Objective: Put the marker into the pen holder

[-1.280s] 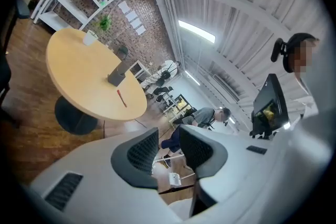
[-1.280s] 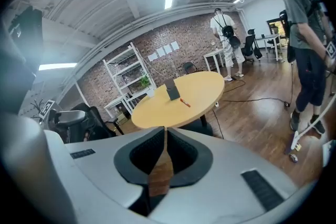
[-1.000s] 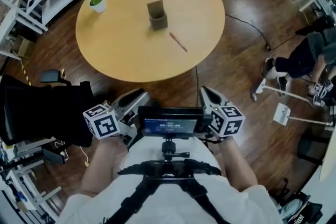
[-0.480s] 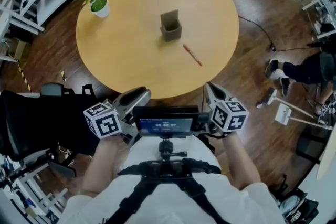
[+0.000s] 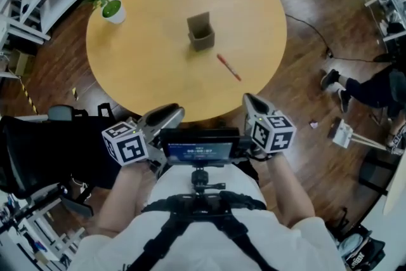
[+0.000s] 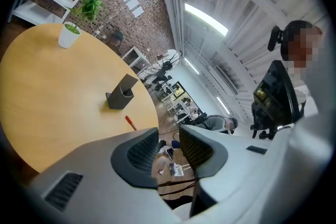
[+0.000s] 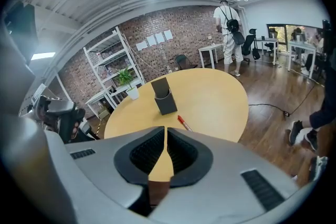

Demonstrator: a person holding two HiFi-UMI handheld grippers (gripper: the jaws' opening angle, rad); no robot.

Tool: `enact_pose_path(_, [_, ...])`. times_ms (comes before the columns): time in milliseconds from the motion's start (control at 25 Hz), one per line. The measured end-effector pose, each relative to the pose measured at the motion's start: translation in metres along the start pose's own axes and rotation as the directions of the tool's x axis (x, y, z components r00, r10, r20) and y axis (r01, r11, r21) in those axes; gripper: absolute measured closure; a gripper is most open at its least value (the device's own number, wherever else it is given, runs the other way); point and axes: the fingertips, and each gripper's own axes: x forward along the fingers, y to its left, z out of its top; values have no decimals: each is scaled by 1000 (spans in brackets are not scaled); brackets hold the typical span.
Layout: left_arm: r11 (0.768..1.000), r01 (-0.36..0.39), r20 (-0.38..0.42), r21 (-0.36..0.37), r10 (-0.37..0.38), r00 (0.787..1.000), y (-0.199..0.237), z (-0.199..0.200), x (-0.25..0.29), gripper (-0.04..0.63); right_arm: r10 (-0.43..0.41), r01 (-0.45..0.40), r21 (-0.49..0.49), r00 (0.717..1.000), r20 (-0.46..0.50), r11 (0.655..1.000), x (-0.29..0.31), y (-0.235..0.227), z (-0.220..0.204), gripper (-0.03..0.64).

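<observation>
Red marker (image 5: 229,67) flat on round wooden table (image 5: 146,73), twd its right edge, lying diagonal, touching nothing else. Grey pen holder (image 5: 200,32) upright abt mid-table, just up-left of marker, small gap btwn them. Potted plant (image 5: 108,3) by far-left edge, well apart from both.

Left gripper (image 5: 166,116) off the table, just short of near edge, beside small screen (image 5: 201,150) on chest rig. Jaws apart w/ a narrow gap, nothing btwn ribbed pads (image 6: 142,152); only floor seen through gap.

Right gripper (image 5: 252,105) likewise short of near edge, on other side of screen. Jaws closed tip to tip, empty, aimed twd holder & marker in right gripper view.

Black office chair (image 5: 44,149) on floor off near-left edge of table.
</observation>
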Motion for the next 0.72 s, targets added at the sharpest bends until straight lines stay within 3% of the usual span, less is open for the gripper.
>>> enact_pose_path(240, [998, -65, 70, -18, 66, 995, 1, 14, 23, 477, 19, -25, -98, 998, -64, 995, 37, -34, 21, 600])
enact_pose_path(400, [994, -99, 93, -33, 102, 990, 2, 15, 28, 477, 35, -76, -220, 983, -182, 972, 78, -44, 26, 565])
enact_pose_path(520, [994, -98, 111, -42, 102, 989, -2, 15, 34, 477, 68, -191, -348, 939, -337, 918, 116, -41, 24, 532])
enact_pose_path(640, [993, -109, 130, -49, 114, 985, -6, 18, 38, 477, 31, -269, -466, 889, -458, 843, 154, -43, 28, 531])
enact_pose_path(720, [991, -120, 137, -55, 127, 982, -7, 18, 39, 477, 7, -305, -499, 858, -513, 811, 174, -43, 31, 531])
